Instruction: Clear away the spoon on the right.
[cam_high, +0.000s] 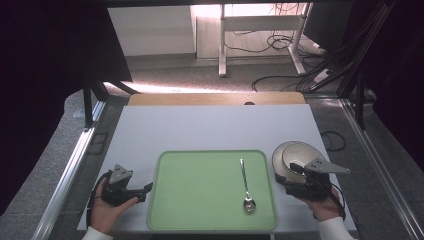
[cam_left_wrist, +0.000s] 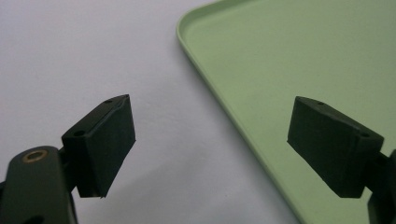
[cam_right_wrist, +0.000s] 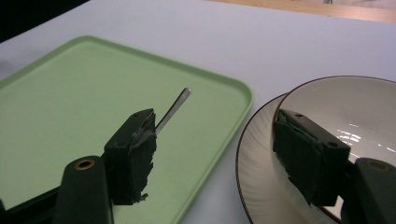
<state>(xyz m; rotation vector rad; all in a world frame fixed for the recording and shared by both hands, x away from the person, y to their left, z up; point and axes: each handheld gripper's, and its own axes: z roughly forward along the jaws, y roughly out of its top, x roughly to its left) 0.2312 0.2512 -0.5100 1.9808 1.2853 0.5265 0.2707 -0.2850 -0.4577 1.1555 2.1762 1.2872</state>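
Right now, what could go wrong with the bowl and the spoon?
The right tool is open at the rim of the bowl, which sits on a plate; a bump might make them slide or clink. The spoon lies loose on the green tray and could skid if nudged.

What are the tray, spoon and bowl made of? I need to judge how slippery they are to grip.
Tray: likely matte green plastic, with an even colour and a moulded rim.
Spoon: polished metal, with bright glints.
Bowl: probably glazed ceramic, showing glossy cream highlights and a dark rim line.
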